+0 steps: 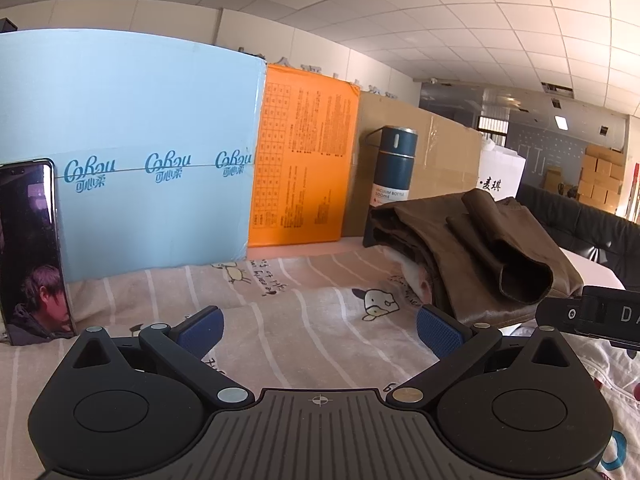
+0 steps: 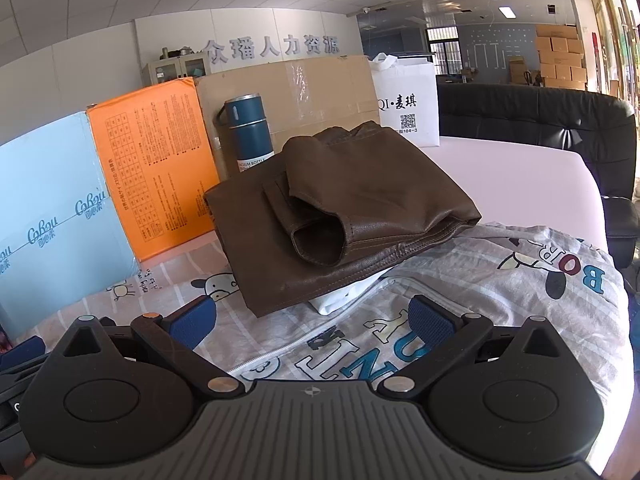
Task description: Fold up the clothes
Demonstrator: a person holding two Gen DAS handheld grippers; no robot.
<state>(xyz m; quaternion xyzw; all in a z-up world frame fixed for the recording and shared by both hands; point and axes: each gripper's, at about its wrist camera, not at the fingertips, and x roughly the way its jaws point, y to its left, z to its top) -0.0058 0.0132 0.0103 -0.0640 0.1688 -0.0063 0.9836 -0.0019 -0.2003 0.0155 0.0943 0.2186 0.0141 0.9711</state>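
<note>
Covering the table is a cartoon-print sheet (image 2: 500,280); boxes line an office behind. Folded brown jacket (image 2: 344,216) lies on it before the blue flask (image 2: 248,132), sleeve cuff opening toward the cameras. Left gripper (image 1: 320,330) and right gripper (image 2: 312,320) gape wide, holding nothing.

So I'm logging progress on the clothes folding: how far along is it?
Done: the brown leather jacket lies folded in a compact stack on the cartoon-print sheet, one sleeve laid on top. In hand: nothing; left gripper and right gripper both have open jaws. Left: no other unfolded garment is clearly visible.
</note>
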